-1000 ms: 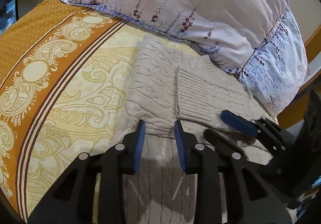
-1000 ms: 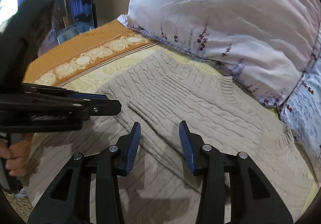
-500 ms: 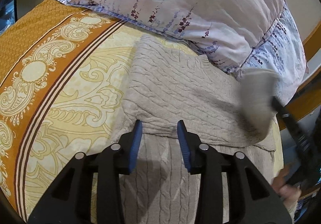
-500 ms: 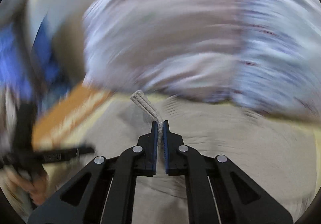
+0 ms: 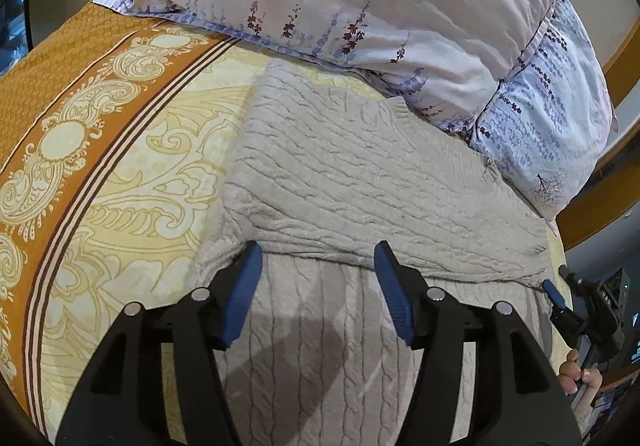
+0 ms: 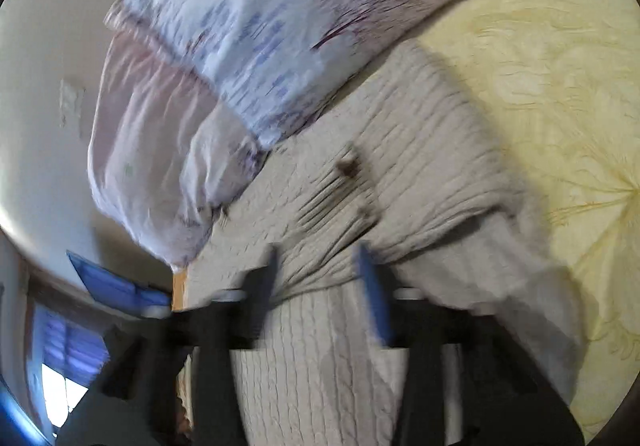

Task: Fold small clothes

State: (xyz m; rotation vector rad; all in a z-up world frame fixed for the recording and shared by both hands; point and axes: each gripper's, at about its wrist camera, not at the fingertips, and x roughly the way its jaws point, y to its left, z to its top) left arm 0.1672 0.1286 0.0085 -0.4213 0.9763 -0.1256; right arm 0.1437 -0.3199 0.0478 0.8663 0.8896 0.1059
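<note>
The sweater [image 5: 360,182], a beige cable-knit piece, is spread on a bed covered by a yellow and orange patterned bedspread [image 5: 120,150], and its far edge is tucked just against a floral pillow [image 5: 360,6] at the head of the bed. One part of the knit is seen folded across the rest, so that a folded edge runs from side to side directly in front of the left gripper [image 5: 318,286]. The left gripper is held with its blue-padded fingers [image 5: 244,286] set wide apart, nothing is gripped between them, and their tips are placed at or just above that folded edge; whether the knit is touched cannot be told. The right gripper [image 6: 320,282] is shown in a blurred picture from its own camera, its fingers likewise spread apart over the sweater, with no cloth caught between them. In the left wrist view the right gripper [image 5: 556,296] is seen at the sweater's right border, held by a hand [image 5: 576,374]. A pale wall [image 6: 40,126] is visible behind the pillow [image 6: 240,46].
</note>
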